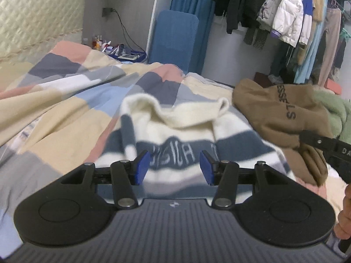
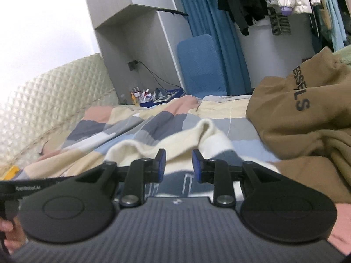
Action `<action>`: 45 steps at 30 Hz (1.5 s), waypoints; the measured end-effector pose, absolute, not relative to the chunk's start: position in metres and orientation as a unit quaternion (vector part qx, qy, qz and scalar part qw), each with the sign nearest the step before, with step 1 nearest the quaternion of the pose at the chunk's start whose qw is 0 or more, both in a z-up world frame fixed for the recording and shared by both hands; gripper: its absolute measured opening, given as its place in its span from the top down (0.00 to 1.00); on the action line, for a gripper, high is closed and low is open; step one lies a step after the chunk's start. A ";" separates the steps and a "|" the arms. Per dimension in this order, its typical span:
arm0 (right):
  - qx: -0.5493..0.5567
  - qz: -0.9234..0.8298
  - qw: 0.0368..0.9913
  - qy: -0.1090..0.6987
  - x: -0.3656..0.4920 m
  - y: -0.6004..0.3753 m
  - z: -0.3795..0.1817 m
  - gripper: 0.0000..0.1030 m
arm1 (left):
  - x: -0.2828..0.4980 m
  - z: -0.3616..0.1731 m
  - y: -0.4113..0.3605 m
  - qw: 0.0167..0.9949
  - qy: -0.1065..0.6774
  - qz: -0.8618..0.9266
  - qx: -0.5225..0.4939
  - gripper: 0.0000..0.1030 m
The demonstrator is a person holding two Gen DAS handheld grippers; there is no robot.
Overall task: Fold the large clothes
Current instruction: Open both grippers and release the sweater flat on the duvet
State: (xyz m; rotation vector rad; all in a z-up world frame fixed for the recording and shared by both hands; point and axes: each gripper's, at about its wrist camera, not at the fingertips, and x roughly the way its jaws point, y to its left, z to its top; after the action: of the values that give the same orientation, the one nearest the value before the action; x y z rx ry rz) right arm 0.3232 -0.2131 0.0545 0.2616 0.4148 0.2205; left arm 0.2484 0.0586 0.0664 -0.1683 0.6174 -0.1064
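Lying across the centre of both views, a striped sweater point(image 1: 175, 135) rests on a patchwork quilt point(image 1: 65, 92), its cream hem folded back, while the left gripper point(image 1: 174, 167) and right gripper point(image 2: 178, 166) hover above it, jaws apart and empty. A brown hoodie point(image 1: 278, 114) touches its right edge. A careless next pinch could snag hoodie or quilt, and the loose hem might slip open.

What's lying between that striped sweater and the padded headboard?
Only the patchwork quilt. In the left wrist view it stretches, rumpled, from the striped sweater up to the padded headboard, with nothing else on it. The brown hoodie lies off to the other side.
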 end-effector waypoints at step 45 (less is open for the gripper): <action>0.023 0.157 0.901 0.403 0.218 -0.156 -0.055 0.59 | 0.182 -0.052 0.063 0.915 0.388 0.036 -0.105 0.49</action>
State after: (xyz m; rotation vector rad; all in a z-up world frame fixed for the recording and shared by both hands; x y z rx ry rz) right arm 0.2181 -0.1559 -0.0546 0.0467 0.8343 0.3239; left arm 0.1816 0.0629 -0.0520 -0.2152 0.7990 0.0733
